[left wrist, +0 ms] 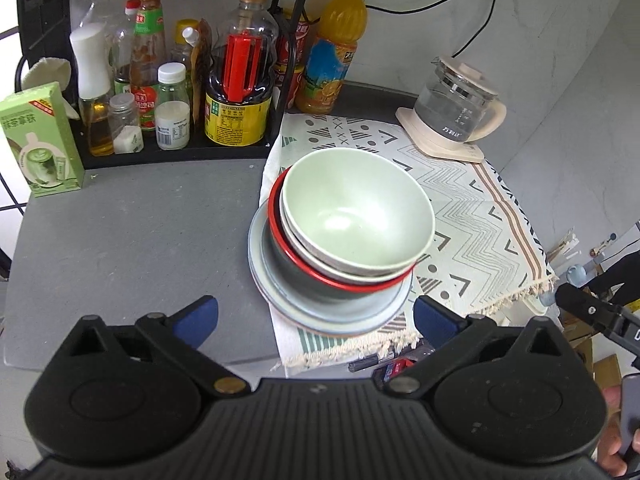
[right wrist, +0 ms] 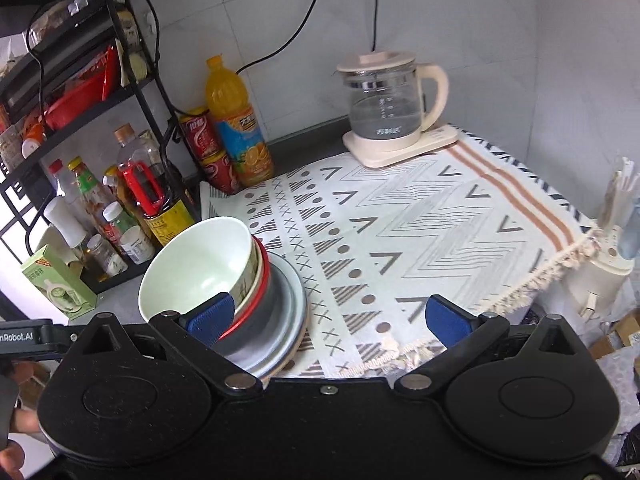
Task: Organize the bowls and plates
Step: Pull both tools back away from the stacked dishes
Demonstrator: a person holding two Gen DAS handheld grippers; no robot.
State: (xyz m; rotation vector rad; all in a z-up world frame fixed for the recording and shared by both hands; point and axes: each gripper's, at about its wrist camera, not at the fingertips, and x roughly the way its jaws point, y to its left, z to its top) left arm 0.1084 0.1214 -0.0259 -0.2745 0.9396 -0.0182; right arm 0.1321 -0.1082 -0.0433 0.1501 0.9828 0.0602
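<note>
A pale green bowl (left wrist: 356,208) sits on top of a stack: a white bowl (left wrist: 316,256) under it, then a dark bowl with a red rim (left wrist: 296,276), then grey-blue plates (left wrist: 320,316). The stack stands on the left edge of a patterned cloth (left wrist: 472,208). My left gripper (left wrist: 316,320) is open and empty, just in front of the stack. My right gripper (right wrist: 330,316) is open and empty, to the right of the stack; the green bowl (right wrist: 196,260) and the plates (right wrist: 288,300) lie beside its left finger.
A black rack (left wrist: 180,152) with bottles and jars stands behind on the left, with a green carton (left wrist: 40,140) beside it. An orange juice bottle (right wrist: 236,120) and red cans (right wrist: 204,144) stand at the back. A glass kettle (right wrist: 388,108) sits at the cloth's far corner.
</note>
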